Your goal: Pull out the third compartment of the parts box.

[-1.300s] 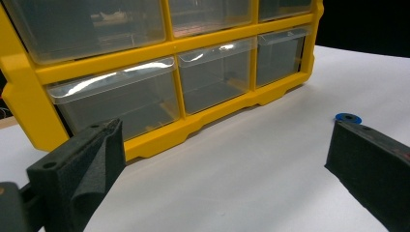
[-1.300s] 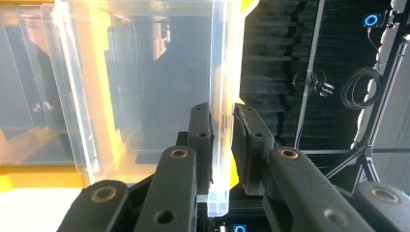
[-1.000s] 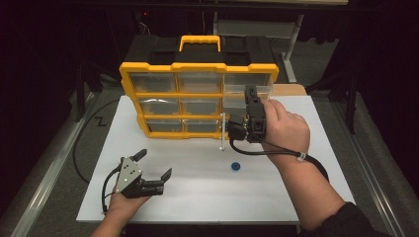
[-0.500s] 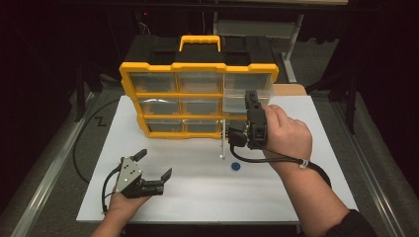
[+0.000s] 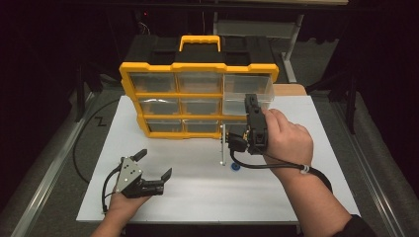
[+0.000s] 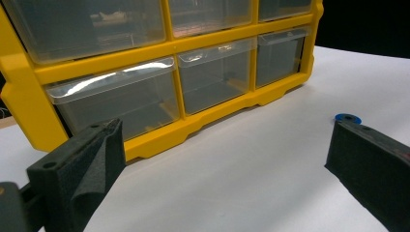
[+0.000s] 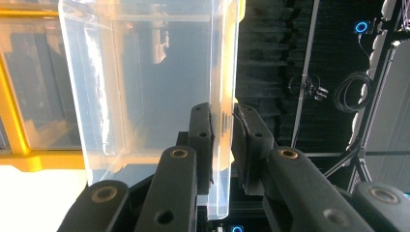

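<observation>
As the right tongs [image 7: 222, 130], clamped on the clear drawer's [image 5: 247, 94] front wall, have drawn it farther out of the yellow organizer [image 5: 197, 69], we judge extraction under way, left tongs [image 5: 154, 165] resting wide before that organizer.

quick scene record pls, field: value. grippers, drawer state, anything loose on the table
right hand-held gripper: shut on the front wall of the clear drawer
clear drawer: top right slot of the organizer, pulled partly out
organizer: yellow frame, clear drawers in three rows, upright at the back of the white table
left hand-held gripper: open, holding nothing, low over the table's near left
loose items: small blue disc on the table in front of the organizer
thin white rod: upright beside the right hand-held gripper; what it is, unclear
</observation>
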The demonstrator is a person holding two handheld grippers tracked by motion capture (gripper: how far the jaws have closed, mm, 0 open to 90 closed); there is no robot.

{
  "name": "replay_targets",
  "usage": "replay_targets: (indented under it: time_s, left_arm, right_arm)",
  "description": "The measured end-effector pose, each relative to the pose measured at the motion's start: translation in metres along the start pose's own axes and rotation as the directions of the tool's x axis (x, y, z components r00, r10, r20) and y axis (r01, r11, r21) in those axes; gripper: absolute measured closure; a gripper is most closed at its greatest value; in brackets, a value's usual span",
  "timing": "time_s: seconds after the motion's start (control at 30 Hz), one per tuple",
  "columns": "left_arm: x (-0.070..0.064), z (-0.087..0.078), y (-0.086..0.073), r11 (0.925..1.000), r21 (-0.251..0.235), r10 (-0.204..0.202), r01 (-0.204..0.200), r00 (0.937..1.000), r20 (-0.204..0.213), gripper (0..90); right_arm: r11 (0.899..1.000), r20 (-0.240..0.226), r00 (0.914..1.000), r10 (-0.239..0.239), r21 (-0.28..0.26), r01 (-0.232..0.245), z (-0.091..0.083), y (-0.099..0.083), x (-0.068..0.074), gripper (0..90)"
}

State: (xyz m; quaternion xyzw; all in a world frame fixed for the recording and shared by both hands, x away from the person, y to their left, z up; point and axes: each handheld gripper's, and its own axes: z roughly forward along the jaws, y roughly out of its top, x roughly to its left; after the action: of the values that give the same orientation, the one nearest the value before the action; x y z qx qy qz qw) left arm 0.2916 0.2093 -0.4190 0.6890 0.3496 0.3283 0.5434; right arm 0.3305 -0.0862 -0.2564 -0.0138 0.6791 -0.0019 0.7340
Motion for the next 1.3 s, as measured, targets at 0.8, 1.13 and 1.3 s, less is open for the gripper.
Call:
replay_targets:
  time_s: [0.8,1.13,1.3]
  left_arm:
    - [0.000,0.000,0.000,1.0000,-0.001,0.001,-0.001,1.0000,-0.001,1.0]
    - [0.000,0.000,0.000,1.0000,-0.002,0.001,-0.001,1.0000,-0.002,1.0]
    - [0.000,0.000,0.000,1.0000,-0.002,0.002,-0.002,1.0000,0.000,1.0]
  right_arm:
    - [0.999,-0.023,0.9997,-0.011,-0.049,0.010,-0.018,0.003,0.017,70.5]
    - [0.998,-0.033,0.9994,-0.011,-0.059,0.009,-0.024,0.002,0.041,66.1]
    - [0.998,-0.040,0.9990,-0.018,-0.057,0.016,-0.026,0.001,0.057,64.6]
